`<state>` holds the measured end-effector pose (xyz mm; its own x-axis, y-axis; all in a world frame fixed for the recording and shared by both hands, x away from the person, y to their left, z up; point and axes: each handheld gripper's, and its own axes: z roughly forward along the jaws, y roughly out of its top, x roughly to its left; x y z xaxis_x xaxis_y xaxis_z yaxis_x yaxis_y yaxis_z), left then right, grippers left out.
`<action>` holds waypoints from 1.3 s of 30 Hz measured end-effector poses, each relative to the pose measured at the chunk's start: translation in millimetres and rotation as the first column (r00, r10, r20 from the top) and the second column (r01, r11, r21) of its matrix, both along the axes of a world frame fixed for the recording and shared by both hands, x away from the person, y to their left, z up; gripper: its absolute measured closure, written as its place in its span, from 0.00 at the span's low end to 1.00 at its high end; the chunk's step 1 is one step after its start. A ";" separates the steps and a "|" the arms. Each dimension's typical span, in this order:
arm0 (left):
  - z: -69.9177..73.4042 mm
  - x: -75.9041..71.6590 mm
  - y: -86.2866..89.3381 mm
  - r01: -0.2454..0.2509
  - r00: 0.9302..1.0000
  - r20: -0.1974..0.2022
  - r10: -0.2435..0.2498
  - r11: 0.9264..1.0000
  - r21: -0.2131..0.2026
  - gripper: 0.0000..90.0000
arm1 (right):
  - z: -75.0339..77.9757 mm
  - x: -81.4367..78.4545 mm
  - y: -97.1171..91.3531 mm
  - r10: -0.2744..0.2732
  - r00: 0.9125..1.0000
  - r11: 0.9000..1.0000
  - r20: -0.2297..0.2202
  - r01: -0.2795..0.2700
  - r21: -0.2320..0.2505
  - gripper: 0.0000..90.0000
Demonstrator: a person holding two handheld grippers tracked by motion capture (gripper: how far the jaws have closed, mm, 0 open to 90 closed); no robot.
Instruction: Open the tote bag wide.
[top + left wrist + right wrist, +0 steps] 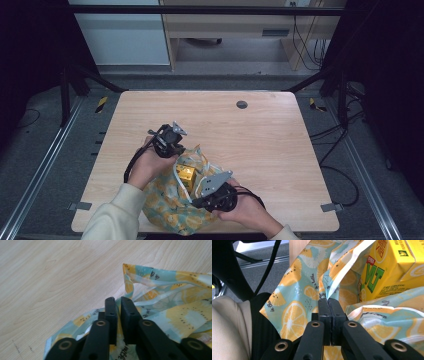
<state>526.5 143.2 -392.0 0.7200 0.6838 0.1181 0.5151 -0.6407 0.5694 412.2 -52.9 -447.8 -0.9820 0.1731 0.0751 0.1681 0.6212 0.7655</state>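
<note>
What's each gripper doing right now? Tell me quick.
Left gripper: jaws shut on the bag, pinching its edge.
Right gripper: jaws shut on the bag's rim, beside the yellow carton.

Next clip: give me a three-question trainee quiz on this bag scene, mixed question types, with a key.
1. True or false: the right tool is shut on the lemon-print bag.
2. What sits inside the bag? A) a yellow drink carton B) a red apple C) a glass bottle
3. What surface does the bag lie on?

Key:
1. True; the left tool also pinches the bag's edge.
2. A, the yellow drink carton.
3. The wooden table.
</note>
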 end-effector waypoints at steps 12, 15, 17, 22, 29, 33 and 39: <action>44.8 -29.7 31.5 -0.005 0.985 0.169 0.044 0.973 -0.229 1.00 | 5.1 2.4 -14.8 -0.065 0.997 0.998 0.035 0.065 0.008 1.00; 50.2 -42.3 37.5 0.010 0.976 0.214 0.048 0.965 -0.263 1.00 | 5.9 3.7 -20.2 -0.101 0.994 0.995 0.035 0.100 0.020 1.00; 50.8 -51.9 40.8 0.024 0.970 0.241 0.044 0.961 -0.274 1.00 | 6.7 3.6 -22.5 -0.117 0.992 0.993 0.037 0.116 0.016 1.00; 49.0 -78.5 51.3 0.079 0.958 0.286 0.017 0.944 -0.320 1.00 | 6.7 1.2 -26.6 -0.146 0.988 0.989 0.041 0.146 0.000 1.00; 32.2 -109.9 61.4 0.139 0.962 0.269 -0.050 0.937 -0.320 1.00 | -0.9 3.4 -28.8 -0.171 0.985 0.985 0.036 0.172 -0.028 1.00; 17.7 -118.8 67.8 0.172 0.966 0.241 -0.095 0.932 -0.320 1.00 | -3.3 5.1 -28.9 -0.191 0.981 0.981 0.027 0.192 -0.038 1.00; -6.1 -128.0 72.2 0.233 0.962 0.212 -0.172 0.924 -0.303 1.00 | -5.0 5.4 -29.3 -0.202 0.979 0.978 0.029 0.203 -0.043 0.99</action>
